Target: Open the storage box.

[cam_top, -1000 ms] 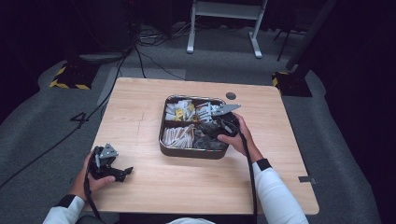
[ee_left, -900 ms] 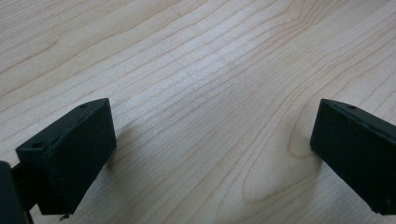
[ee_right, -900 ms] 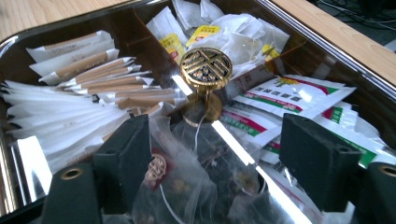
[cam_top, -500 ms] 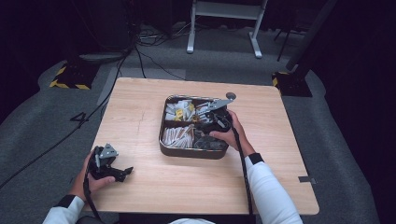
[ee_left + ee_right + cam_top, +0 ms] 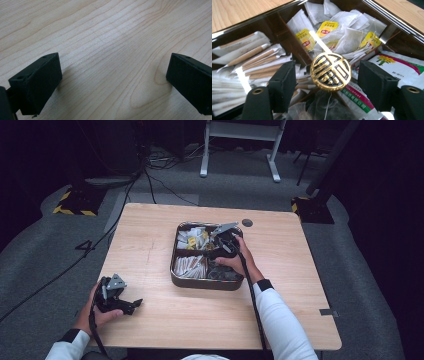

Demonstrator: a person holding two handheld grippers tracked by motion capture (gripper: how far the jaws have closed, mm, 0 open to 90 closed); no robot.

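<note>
A dark tray with several compartments sits mid-table, filled with tea bags, paper-wrapped sticks and green-and-pink sachets. A round gold knob stands where its dividers meet. My right gripper hovers over the tray with a jaw on each side of the knob. Its jaws have just been closing, and a gap still shows on both sides. In the high view the right gripper is above the tray's middle. My left gripper rests open on the bare wood at the front left.
A small dark round disc sits in the table top behind the tray. The wooden table has bare wood left and right of the tray. Beyond it, cables and a white frame are on the grey floor.
My right gripper has shifted left from the tray's right side to over its middle. The left gripper has stayed put.
</note>
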